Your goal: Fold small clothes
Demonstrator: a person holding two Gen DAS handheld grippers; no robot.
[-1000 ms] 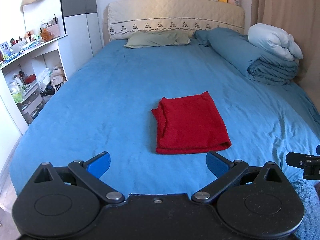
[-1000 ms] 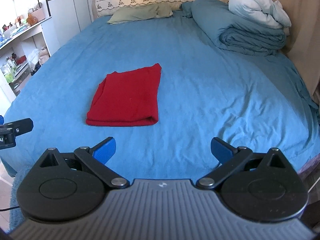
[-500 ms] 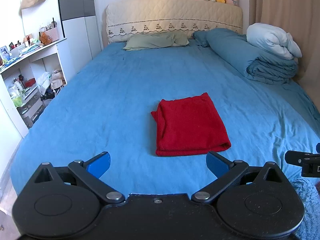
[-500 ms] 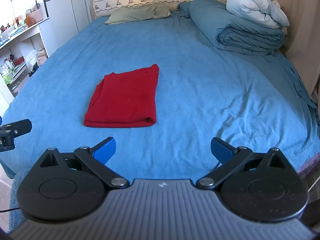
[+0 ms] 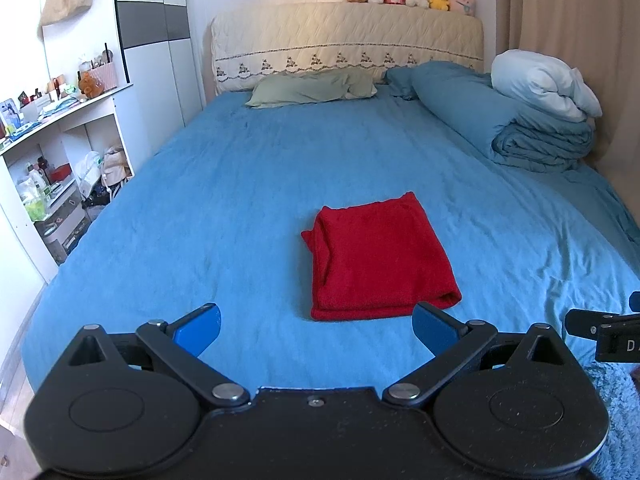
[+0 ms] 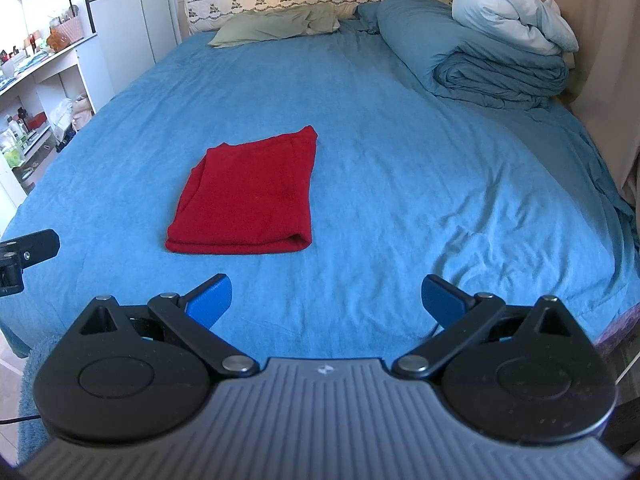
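Observation:
A red garment (image 5: 380,256) lies folded into a neat rectangle on the blue bed sheet (image 5: 240,208), near the foot of the bed. It also shows in the right wrist view (image 6: 248,196). My left gripper (image 5: 316,326) is open and empty, held back from the garment's near edge. My right gripper (image 6: 326,300) is open and empty, to the right of the garment and short of it. Part of the right gripper shows at the left view's right edge (image 5: 604,330); part of the left gripper shows at the right view's left edge (image 6: 24,252).
A folded blue duvet (image 5: 532,136) with a white pillow (image 5: 544,84) lies at the back right. A green pillow (image 5: 312,88) rests at the headboard (image 5: 348,48). White shelves (image 5: 52,152) with clutter stand left of the bed. A curtain (image 5: 568,28) hangs on the right.
Both grippers have drawn back and tilted slightly, so the garment sits a little lower in each view. The garment itself has not moved. Both stay open.

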